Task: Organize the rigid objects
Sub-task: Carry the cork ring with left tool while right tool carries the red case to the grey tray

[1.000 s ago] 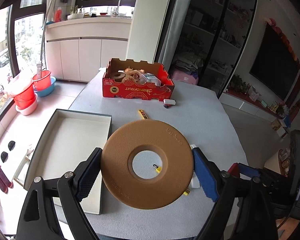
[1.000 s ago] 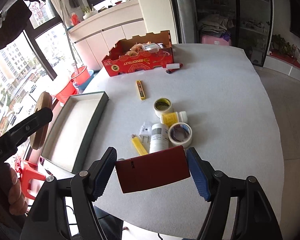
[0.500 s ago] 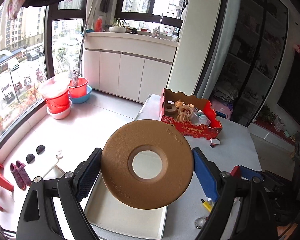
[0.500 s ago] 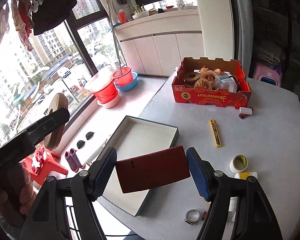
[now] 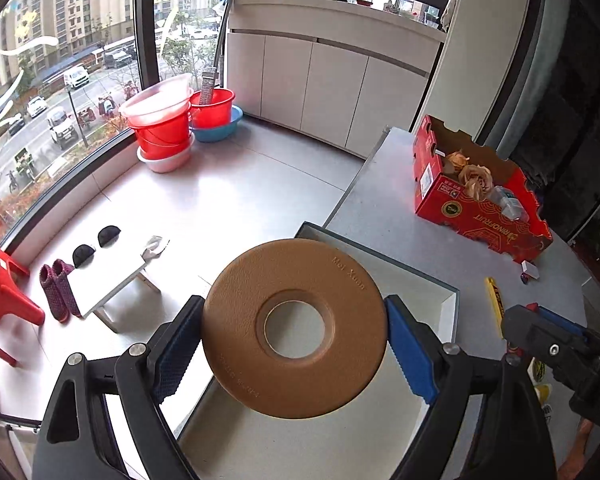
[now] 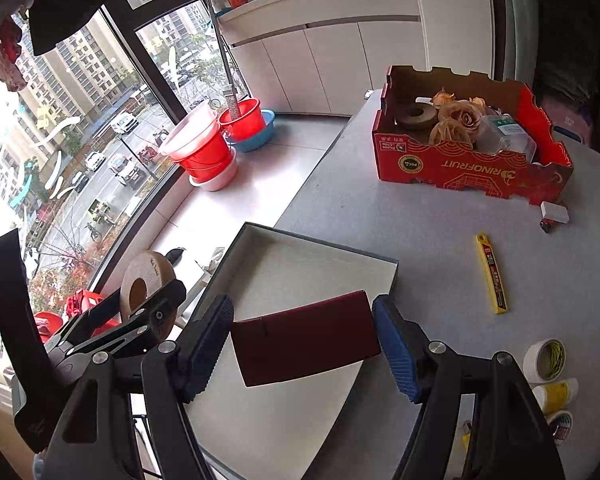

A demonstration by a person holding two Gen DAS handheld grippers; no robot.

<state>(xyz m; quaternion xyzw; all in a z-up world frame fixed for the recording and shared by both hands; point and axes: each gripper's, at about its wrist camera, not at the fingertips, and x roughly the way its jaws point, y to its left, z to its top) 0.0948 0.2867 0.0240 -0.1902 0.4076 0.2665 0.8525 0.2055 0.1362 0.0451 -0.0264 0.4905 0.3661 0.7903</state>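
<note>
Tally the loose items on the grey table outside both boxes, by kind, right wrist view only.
Yellow utility-blade case: 1
Tape rolls: 2
Yellow-labelled white bottle: 1
Small white block: 1
Small dark item beside that block: 1
Total: 6

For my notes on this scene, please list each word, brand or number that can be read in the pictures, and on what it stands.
"RINOFRUIT": upside down on the front of the red cardboard box.
"Mei Xuan": embossed on the brown ring, which the left tool grips.
Second embossing on the ring's lower left: too faint to read.
Yellow blade case: print too small.
Tape rolls and yellow bottle: print blurred.
Dark red case in the right tool: no readable text.
</note>
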